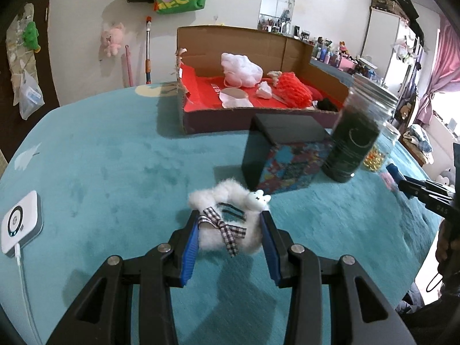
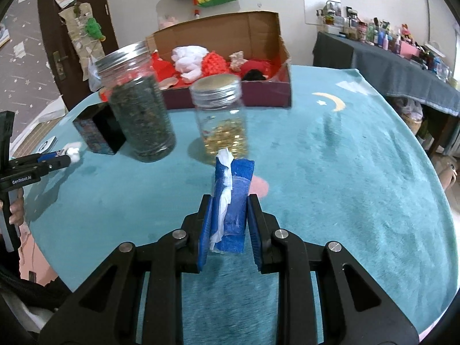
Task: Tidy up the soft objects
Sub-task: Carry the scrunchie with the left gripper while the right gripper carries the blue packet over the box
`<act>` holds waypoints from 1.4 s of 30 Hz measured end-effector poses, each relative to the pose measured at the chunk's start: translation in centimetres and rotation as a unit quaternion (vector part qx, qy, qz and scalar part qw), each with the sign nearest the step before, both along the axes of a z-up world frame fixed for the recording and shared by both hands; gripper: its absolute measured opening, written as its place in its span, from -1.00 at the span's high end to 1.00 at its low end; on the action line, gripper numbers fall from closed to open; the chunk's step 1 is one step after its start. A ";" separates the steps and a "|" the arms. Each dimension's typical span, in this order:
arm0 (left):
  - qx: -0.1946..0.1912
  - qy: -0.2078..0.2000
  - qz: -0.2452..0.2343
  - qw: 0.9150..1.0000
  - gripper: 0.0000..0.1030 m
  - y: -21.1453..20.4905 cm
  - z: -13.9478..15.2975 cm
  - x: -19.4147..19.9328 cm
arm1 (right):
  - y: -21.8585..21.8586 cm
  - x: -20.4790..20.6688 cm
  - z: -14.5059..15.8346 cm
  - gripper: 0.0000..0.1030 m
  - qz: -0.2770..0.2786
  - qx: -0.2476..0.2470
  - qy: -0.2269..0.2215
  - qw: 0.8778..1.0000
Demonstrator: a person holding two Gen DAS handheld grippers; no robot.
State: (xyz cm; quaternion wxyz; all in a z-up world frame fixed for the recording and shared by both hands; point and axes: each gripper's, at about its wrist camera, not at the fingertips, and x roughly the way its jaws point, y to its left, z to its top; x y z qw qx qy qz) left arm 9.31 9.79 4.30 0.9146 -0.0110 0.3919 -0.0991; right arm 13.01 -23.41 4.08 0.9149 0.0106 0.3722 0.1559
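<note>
The left gripper (image 1: pixel 230 230) pinches a white fluffy ring toy (image 1: pixel 230 218) with a checked bow, held above the teal-covered desk (image 1: pixel 100 158). The right gripper (image 2: pixel 229 224) is clamped on a blue tissue pack (image 2: pixel 233 201). The cardboard box (image 1: pixel 230 115) of soft items sits toward the desk's far edge, behind two jars (image 2: pixel 141 100).

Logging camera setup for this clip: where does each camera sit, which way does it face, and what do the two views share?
Left wrist: on the left gripper, looking down along its fingers at the fluffy white toy they hold, the cardboard box beyond; the right gripper shows at the right edge.
Right wrist: on the right gripper, shut on a blue tissue pack; the left gripper and a hand show at left.
Shared: the box, dark jar, gold-filled jar, patterned box, teal cover.
</note>
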 end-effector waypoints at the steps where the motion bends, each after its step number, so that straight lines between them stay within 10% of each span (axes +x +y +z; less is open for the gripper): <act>1: -0.001 -0.001 -0.004 1.000 0.18 0.1 0.0 0.3 | -0.3 0.4 0.0 0.56 -0.002 -0.002 0.002 1.000; 42: 0.021 -0.021 -0.166 0.986 0.18 0.4 3.5 9.4 | -1.5 12.4 4.4 0.56 0.151 -0.001 -0.003 0.989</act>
